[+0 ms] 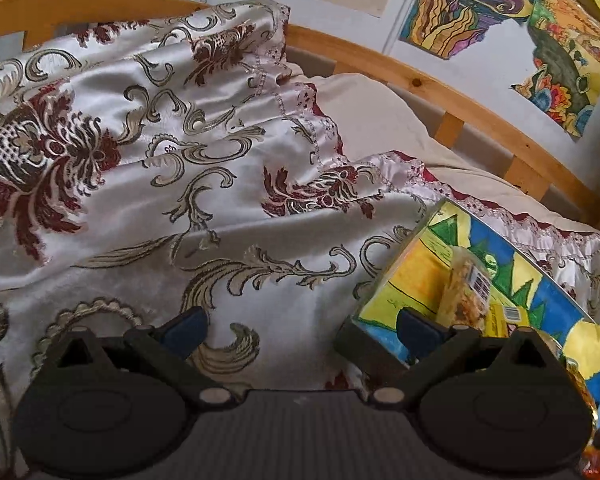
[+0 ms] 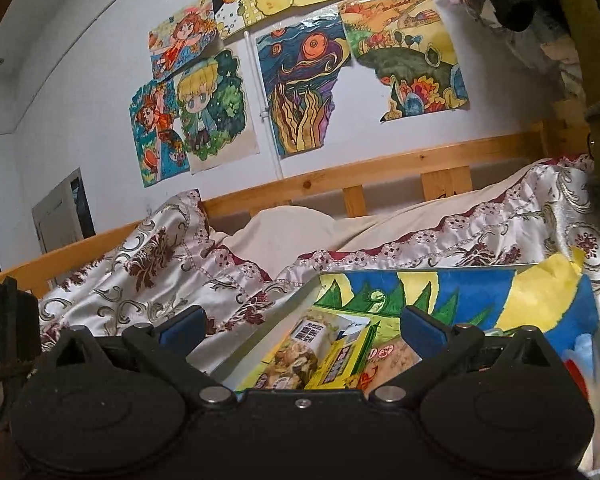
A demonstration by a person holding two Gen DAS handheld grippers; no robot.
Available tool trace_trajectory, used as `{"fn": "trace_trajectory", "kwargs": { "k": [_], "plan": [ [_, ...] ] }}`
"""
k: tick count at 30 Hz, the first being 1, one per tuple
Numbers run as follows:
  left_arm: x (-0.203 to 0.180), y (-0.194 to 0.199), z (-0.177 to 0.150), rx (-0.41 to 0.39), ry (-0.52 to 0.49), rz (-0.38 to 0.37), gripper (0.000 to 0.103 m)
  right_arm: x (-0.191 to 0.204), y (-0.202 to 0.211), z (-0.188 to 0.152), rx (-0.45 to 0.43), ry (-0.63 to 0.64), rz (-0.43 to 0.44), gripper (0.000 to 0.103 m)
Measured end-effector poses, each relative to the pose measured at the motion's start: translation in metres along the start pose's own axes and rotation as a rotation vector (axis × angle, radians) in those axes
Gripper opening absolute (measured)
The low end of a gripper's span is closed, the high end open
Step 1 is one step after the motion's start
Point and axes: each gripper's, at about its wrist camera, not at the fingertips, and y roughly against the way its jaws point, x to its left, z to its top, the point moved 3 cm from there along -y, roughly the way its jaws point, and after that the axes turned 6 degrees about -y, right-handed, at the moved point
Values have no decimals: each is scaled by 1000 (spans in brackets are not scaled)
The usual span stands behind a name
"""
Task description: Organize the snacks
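Satin cloth [image 1: 228,208], cream with dark red flowers and gold scrolls, covers the bed and lies in soft folds under the left gripper [image 1: 302,330], whose jaws stand wide apart and hold nothing. To its right sits a box [image 1: 410,280] wrapped in a painted paper of yellow, green and blue; the snacks are inside it. In the left wrist view a clear nut packet [image 1: 466,296] stands on end in the box, and beside it a yellow packet [image 1: 504,316] with a barcode. The right gripper [image 2: 302,328] hovers near the box [image 2: 460,292] with its jaws also wide open and empty; below it lie the nut packet [image 2: 300,352], the yellow packet [image 2: 346,356] and a pale packet [image 2: 392,356], close together. I judge these packets to be light, with smooth crinkly film that can slip, and the contents may crush, so a gentle hold across the middle of the nut packet seems best. Such bedding is soft and uneven, so the box may tilt when pushed. Behind the bed runs a wooden rail [image 2: 380,170], and children's drawings [image 2: 300,92] hang on the white wall.
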Motion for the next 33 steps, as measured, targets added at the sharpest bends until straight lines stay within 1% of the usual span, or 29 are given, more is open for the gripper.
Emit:
{"fn": "trace_trajectory", "kwargs": {
  "k": [3,6,9,14,18,20,23,27,29,33],
  "plan": [
    [-1,-8,2,3,8,4,102,-4,-11,-1,-7,1,-3,102],
    [0,-11,5,-2,22,-4,102,-7,-21,0,-24,2,14,102],
    [2,-13,5,-4,33,-4,102,-8,-29,2,-59,-1,25,102],
    [2,-12,5,-9,16,0,102,-14,-39,6,-93,0,10,102],
    [-1,-10,5,-17,6,-4,102,-24,-46,2,-64,7,-58,102],
    [-3,-9,5,-21,-3,-5,102,-26,-45,-3,-59,17,-77,102],
    [-5,-8,4,-24,-13,-8,102,-22,-45,-9,-49,64,-76,102],
    [-10,-10,1,-14,-28,0,102,-13,-41,-12,-47,84,-55,102],
    [-11,-9,0,-9,-28,2,102,-9,-37,-13,-42,78,-51,102],
    [-11,-8,-3,0,-29,6,102,-1,-18,-19,-15,50,-71,102]
  ]
}}
